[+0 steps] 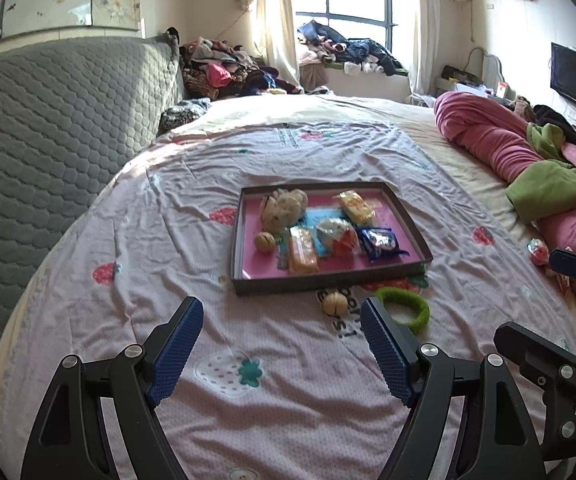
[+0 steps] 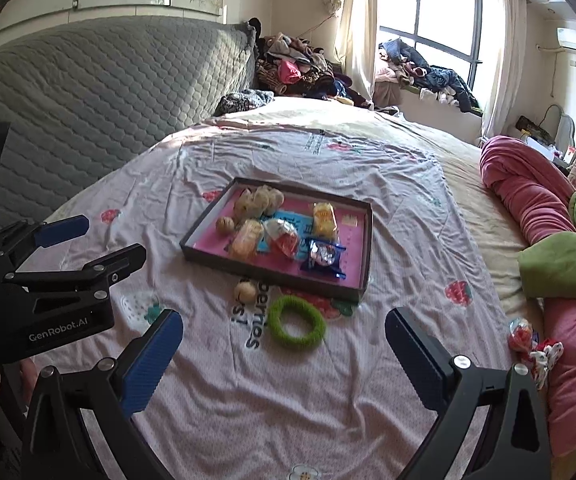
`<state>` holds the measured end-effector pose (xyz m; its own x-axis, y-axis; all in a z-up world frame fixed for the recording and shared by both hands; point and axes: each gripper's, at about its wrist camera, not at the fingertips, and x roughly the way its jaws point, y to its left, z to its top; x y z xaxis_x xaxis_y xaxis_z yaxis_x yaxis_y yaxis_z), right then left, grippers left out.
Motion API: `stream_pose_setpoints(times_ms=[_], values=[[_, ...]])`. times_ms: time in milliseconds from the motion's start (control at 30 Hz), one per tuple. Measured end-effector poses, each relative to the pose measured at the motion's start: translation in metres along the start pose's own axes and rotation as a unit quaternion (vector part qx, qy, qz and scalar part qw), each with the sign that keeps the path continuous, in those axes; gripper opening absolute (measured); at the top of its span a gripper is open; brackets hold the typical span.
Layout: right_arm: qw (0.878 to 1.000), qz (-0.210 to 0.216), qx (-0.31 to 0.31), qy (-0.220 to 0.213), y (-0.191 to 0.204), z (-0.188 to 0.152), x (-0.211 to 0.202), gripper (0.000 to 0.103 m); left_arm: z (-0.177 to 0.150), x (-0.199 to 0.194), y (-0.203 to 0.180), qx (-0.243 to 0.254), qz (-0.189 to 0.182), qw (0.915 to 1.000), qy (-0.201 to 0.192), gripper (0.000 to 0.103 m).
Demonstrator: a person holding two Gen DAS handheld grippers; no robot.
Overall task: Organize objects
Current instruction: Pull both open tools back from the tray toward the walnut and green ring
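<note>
A dark-rimmed tray (image 1: 327, 280) (image 2: 268, 270) with a pink floor lies on the bed. It holds several snack packets, among them a blue one (image 1: 379, 242) (image 2: 321, 258), and a small round nut (image 1: 264, 242). In front of the tray on the sheet lie a second round nut (image 1: 333, 304) (image 2: 246, 291) and a green fuzzy ring (image 1: 421, 312) (image 2: 295, 343). Two wrapped snacks (image 2: 521, 334) (image 1: 537, 250) rest by the pink blanket. My left gripper (image 1: 282, 308) hovers open before the tray, empty. My right gripper (image 2: 284, 316) is open above the sheet, with the ring lying ahead of it, untouched.
A grey quilted headboard (image 1: 48, 140) rises on the left. A rolled pink blanket (image 1: 499, 144) (image 2: 527, 200) and green cloth (image 2: 559, 264) crowd the right side. Clothes piles sit beyond the bed under the window. The strawberry-print sheet (image 1: 168, 240) is wrinkled.
</note>
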<state>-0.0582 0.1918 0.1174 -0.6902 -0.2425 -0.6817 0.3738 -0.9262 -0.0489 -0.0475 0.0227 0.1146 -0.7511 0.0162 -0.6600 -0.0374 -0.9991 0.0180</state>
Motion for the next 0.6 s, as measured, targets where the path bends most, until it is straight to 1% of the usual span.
stream_pose_setpoints(times_ms=[300, 600], values=[[1.0, 0.003, -0.002, 0.014, 0.004, -0.019, 0.011, 0.102, -0.019, 0.021, 0.001, -0.003, -0.001, 0.9998, 0.019, 0.082], [0.999, 0.001, -0.004, 0.034, 0.002, -0.032, 0.041, 0.102, -0.031, 0.053, -0.009, 0.004, -0.01, 0.9992, 0.038, 0.082]])
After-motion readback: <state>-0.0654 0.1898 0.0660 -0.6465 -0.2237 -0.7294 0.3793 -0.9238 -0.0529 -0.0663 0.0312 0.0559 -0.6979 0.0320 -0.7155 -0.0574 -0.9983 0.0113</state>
